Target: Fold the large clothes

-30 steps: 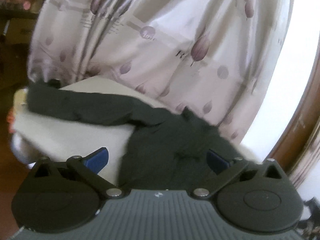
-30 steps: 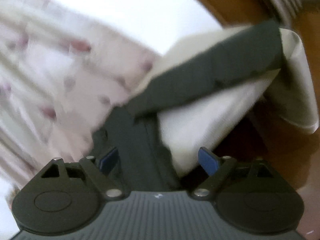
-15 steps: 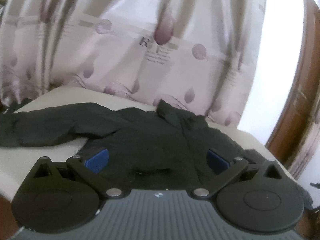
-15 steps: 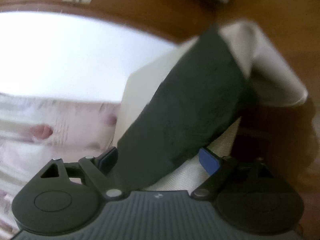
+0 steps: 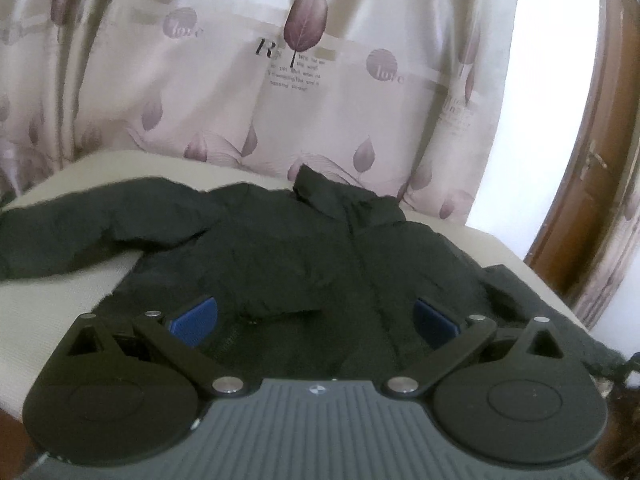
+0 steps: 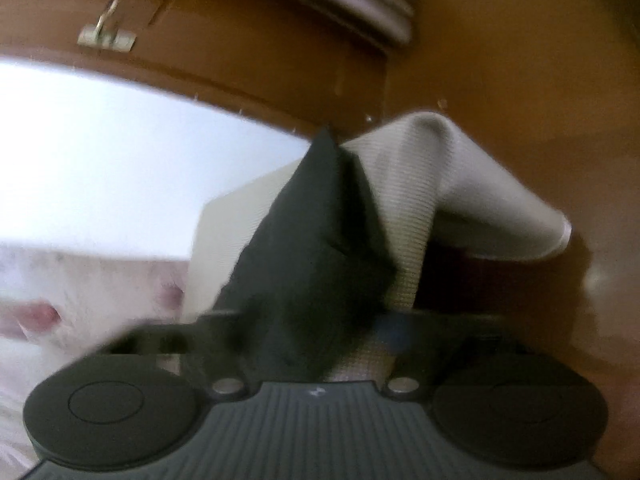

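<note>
dark jacket [image 5: 320,264] spread on cream-covered tabletop [image 5: 60,312], leaf-print curtain [image 5: 280,80] behind reading "love", left hand-held gripper [image 5: 316,318] apart, right hand-held gripper [image 6: 320,332] closing, apparently onto blurred sleeve [image 6: 316,240]

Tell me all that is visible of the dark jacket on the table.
The dark jacket is black or very dark green, of thin, creased fabric. It lies spread on a cream-covered table, its collar standing toward the leaf-print curtain. One sleeve stretches out sideways. The open left gripper hovers at the hem. The other sleeve lies between the right gripper's closing jaws.
</note>
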{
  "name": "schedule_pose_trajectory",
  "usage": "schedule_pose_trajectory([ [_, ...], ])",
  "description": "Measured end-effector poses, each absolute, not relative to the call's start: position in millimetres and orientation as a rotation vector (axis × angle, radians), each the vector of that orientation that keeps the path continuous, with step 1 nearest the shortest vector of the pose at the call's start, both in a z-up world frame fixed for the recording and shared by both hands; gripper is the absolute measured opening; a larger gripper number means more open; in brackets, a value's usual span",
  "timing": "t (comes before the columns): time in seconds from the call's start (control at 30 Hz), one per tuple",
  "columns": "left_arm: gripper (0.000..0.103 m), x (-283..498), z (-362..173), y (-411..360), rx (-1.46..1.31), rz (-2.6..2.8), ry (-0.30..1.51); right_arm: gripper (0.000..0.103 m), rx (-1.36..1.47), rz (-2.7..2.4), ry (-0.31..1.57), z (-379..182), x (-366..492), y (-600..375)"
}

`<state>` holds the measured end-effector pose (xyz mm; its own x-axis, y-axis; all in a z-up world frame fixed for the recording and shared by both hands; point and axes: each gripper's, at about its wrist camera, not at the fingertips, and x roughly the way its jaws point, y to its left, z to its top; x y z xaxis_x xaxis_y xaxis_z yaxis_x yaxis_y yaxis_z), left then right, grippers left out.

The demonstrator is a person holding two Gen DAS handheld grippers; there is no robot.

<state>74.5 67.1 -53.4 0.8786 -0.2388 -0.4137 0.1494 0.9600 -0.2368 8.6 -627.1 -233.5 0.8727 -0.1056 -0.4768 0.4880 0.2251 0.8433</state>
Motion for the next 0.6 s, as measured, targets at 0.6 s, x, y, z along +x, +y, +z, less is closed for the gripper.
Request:
schedule_pose_trajectory([
  [0.6,0.103,73,-48,110,-0.315,-0.17,0.435,0.01,0.814,0.065,0.168,17,216,-466],
])
